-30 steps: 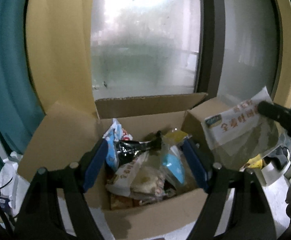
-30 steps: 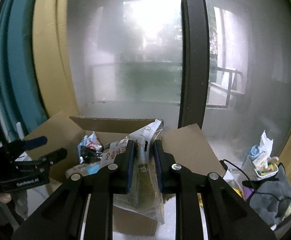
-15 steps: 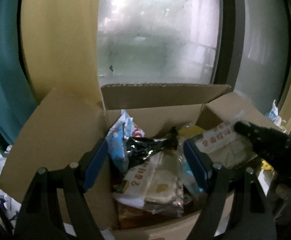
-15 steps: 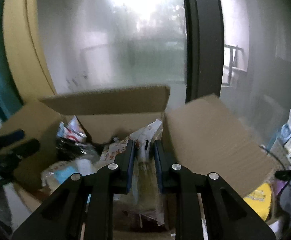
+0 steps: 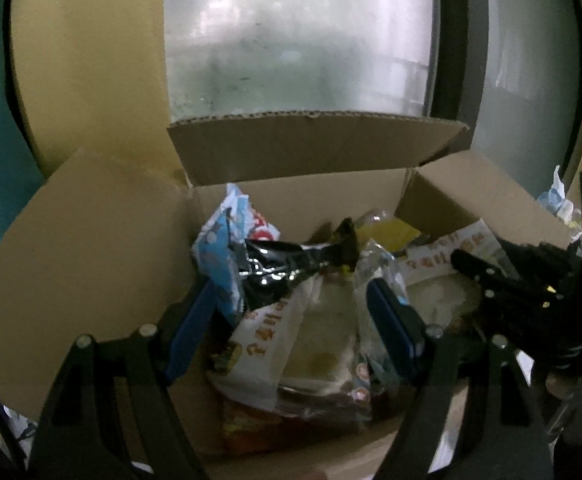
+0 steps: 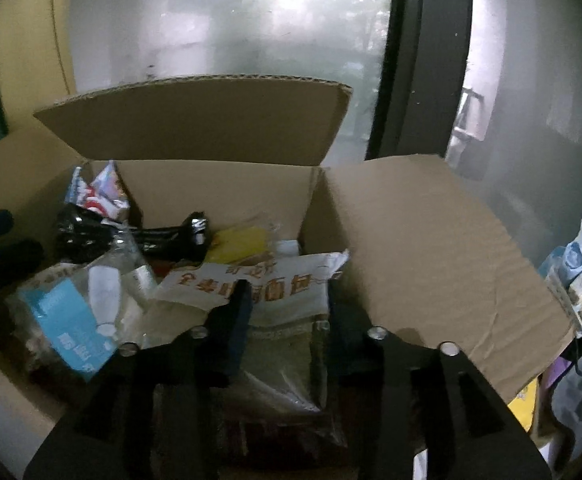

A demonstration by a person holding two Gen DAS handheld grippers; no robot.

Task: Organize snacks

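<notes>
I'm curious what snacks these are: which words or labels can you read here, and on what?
No text can be quoted with confidence.
White packet: orange Chinese characters, upside down, too blurred to read.
Blue label: white print, sideways, too blurred.
Second white packet: orange characters, blurred.

Right gripper (image 6: 287, 300) over open box (image 6: 431, 248), jaws opening, white packet (image 6: 283, 284) between fingers (image 6: 237, 316); snacks piled left.
</notes>
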